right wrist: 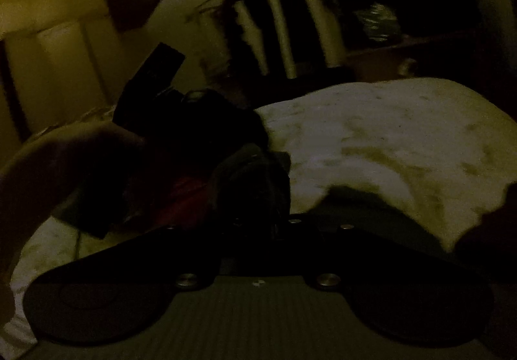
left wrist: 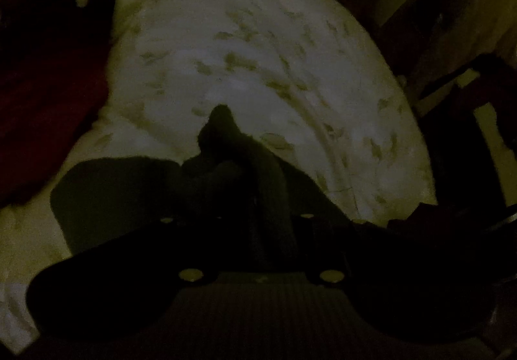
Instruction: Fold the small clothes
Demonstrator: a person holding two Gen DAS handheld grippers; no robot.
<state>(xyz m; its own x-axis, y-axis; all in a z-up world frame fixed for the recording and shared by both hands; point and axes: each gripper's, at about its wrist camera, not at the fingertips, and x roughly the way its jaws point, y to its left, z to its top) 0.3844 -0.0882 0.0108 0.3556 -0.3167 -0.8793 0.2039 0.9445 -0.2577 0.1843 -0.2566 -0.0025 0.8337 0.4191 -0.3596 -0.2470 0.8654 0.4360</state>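
Dark garment [left wrist: 223, 147] between left gripper [left wrist: 236, 185] jaws, details lost in gloom.

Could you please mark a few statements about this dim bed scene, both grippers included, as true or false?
1. The bed sheet is pale with a small leaf-like print. True.
2. A dark red cloth lies at the left edge of the left wrist view. True.
3. The left gripper is wide open and holds nothing. False: its fingers are together on a dark garment.
4. The right wrist view shows only a bare floor. False: it shows the sheet, the room behind it, and the other handheld gripper at the left.
5. The right gripper has dark fabric at its tips. True, though whether it grips it is too dark to tell.
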